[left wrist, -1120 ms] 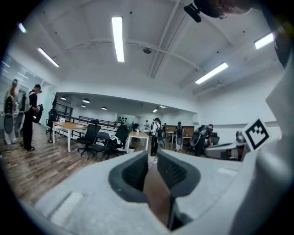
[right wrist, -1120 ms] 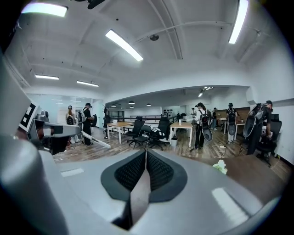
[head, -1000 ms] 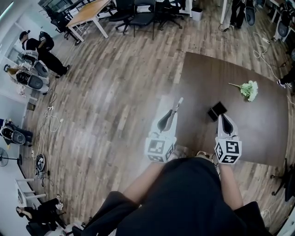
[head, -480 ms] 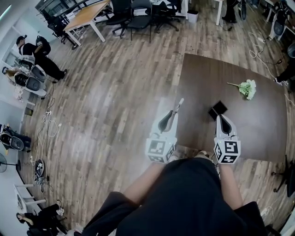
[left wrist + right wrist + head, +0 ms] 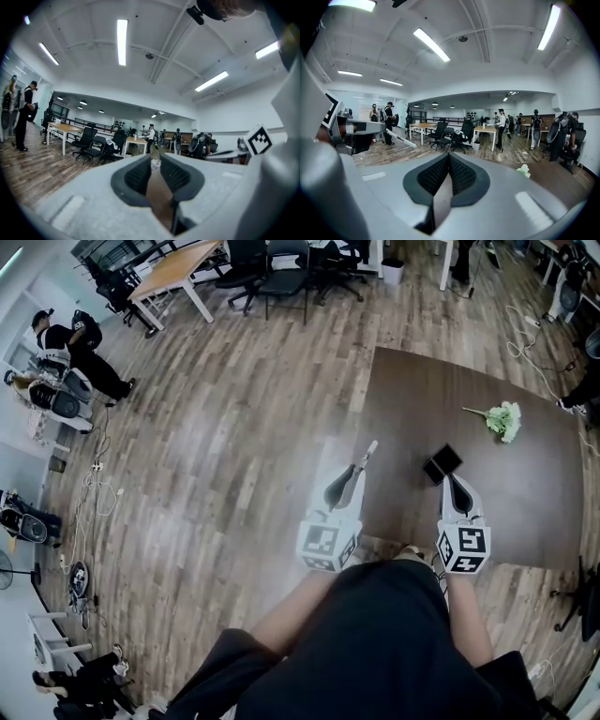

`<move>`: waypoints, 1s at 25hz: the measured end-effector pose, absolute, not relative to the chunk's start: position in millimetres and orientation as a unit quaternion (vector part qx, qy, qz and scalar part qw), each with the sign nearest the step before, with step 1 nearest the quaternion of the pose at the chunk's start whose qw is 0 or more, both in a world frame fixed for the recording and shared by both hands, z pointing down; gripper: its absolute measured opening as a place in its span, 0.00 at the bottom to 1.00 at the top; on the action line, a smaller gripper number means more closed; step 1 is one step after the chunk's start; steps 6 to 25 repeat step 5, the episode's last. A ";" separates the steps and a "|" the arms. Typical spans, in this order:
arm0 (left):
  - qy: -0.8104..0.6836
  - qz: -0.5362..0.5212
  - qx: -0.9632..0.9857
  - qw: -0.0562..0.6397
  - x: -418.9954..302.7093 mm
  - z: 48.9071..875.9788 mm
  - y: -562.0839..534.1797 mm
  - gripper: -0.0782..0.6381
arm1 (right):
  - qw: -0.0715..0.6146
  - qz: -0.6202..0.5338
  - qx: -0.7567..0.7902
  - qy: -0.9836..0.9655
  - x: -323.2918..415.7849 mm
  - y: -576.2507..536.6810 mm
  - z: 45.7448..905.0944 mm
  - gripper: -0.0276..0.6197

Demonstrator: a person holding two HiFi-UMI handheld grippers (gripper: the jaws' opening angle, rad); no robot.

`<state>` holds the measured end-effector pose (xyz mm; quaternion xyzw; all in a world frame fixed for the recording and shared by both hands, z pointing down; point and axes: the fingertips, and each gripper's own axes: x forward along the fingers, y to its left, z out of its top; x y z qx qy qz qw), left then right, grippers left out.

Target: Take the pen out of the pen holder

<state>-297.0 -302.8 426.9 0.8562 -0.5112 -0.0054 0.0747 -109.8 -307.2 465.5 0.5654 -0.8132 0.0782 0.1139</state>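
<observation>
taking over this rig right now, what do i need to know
Left gripper: shut on the pen, held by the table's left edge.
Right gripper: jaws together, nothing in them, tip right by the pen holder; contact can't be told.
The pen holder sits on the brown table, with a flower sprig further back.
Done: the pen is out of the holder.
Left: probably only setting the pen down, if that's wanted.
</observation>
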 end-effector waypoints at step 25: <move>-0.509 -0.009 0.857 0.073 -286.8 424.6 -308.4 0.20 | 0.111 0.082 0.560 -0.817 -102.0 -314.5 465.0 0.04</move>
